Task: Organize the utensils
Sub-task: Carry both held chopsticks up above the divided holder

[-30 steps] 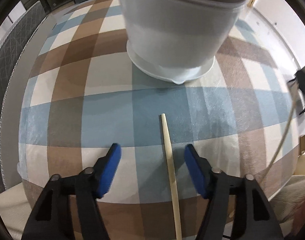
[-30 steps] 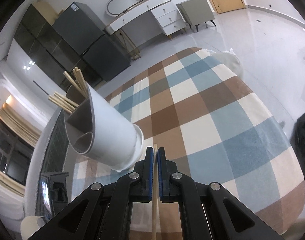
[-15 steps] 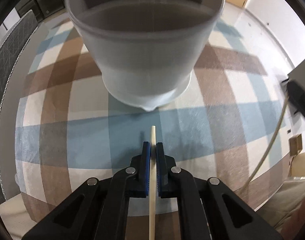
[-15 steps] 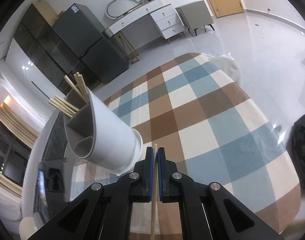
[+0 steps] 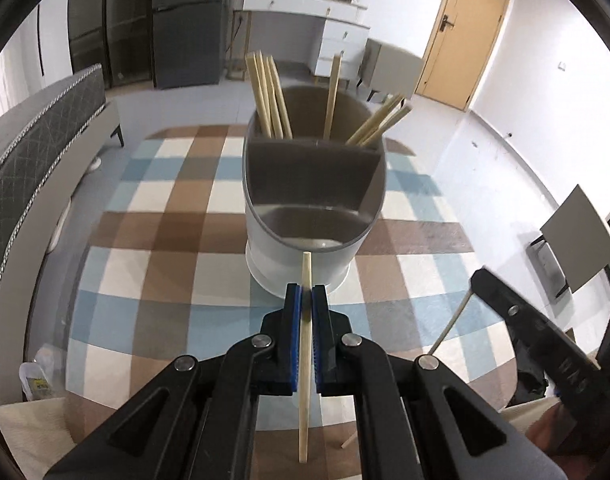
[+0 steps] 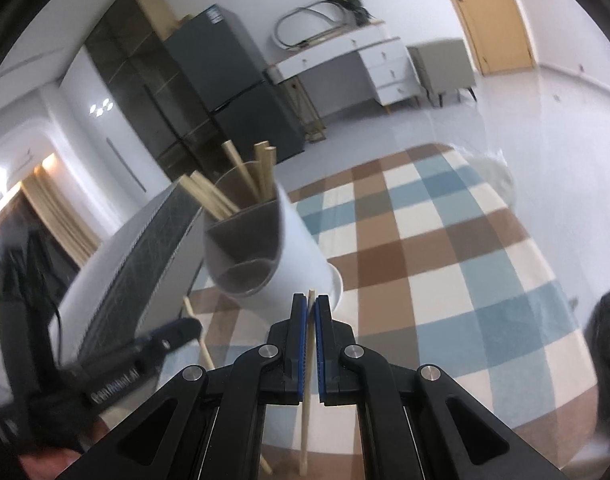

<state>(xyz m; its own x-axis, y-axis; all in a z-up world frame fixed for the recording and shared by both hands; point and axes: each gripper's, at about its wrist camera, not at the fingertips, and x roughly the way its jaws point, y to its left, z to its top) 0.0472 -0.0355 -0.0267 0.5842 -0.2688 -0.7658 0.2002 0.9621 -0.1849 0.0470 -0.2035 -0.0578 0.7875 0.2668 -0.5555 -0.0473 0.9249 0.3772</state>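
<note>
Left tongs (image 5: 305,300) and right tongs (image 6: 311,312) each clamp a chopstick; only left view shows holder (image 5: 313,216) compartments fully.

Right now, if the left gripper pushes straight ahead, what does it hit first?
Probably the utensil holder: the left gripper, shut on a chopstick, points at its near wall. Depth is unclear.

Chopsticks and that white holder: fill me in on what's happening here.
A person is sorting chopsticks into a divided white holder on a checked tablecloth. The left tool is shut on one chopstick, raised just in front of the holder. The right tool grips another chopstick. Several chopsticks stand in the far compartment; the near compartments look empty.
</note>
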